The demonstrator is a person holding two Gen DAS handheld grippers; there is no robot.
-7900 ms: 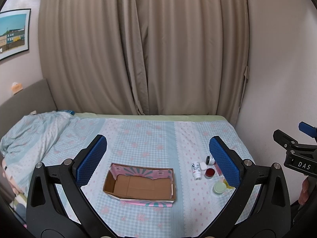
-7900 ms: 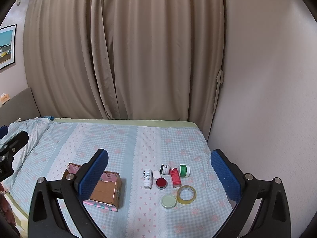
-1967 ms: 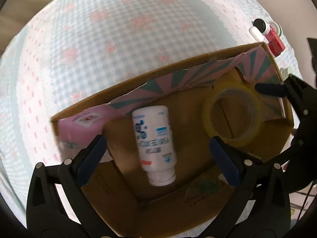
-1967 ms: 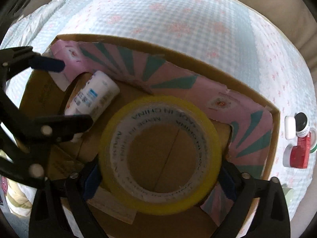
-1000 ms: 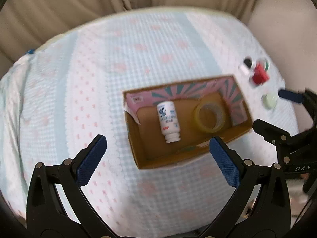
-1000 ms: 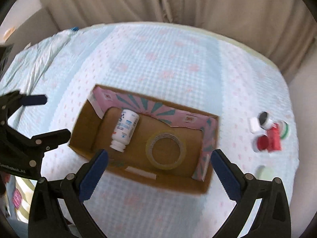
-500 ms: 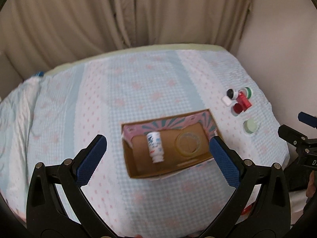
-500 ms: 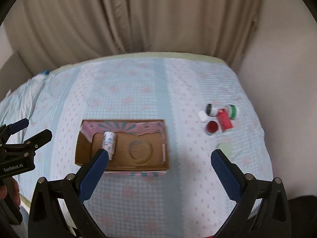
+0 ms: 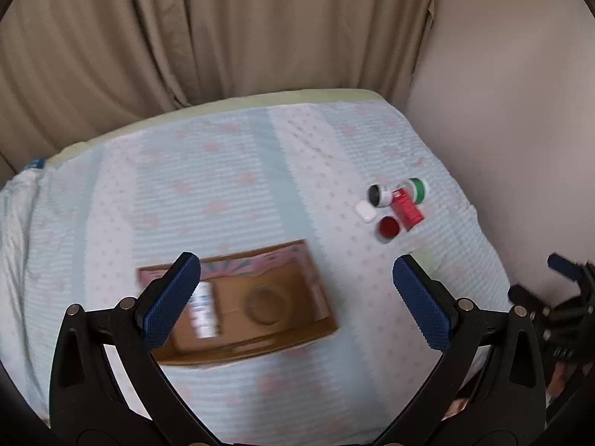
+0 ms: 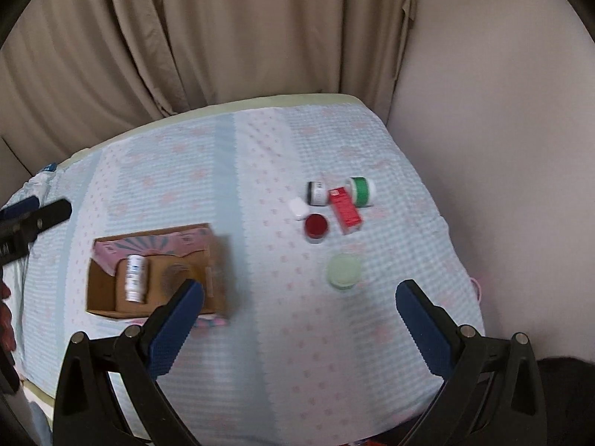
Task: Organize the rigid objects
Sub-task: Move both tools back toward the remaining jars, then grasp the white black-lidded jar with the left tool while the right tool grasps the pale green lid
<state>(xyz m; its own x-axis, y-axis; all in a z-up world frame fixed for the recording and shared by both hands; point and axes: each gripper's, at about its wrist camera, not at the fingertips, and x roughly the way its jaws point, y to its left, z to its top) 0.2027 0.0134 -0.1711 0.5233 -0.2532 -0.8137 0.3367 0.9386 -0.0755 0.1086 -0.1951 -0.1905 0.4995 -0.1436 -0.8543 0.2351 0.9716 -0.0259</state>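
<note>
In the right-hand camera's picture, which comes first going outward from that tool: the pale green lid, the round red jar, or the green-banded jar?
From the right tool:
1. Pale green lid, just ahead, slightly right.
2. Round red jar, farther back, near centre.
3. Green-banded jar, farthest, at the back right of the cluster.

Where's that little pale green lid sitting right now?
In the right wrist view, the pale green lid lies alone on the bedspread, just nearer than the red-topped jar.

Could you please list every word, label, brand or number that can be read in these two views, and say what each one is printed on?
No text is legible in either view.
White bottle in the cardboard box: blue label print, blurred.
Red box: white patch at its top, too small to read.
Black-lidded jar: label marks, too small.
Left gripper seen in the right view: white lettering at the frame edge, cut off.
</note>
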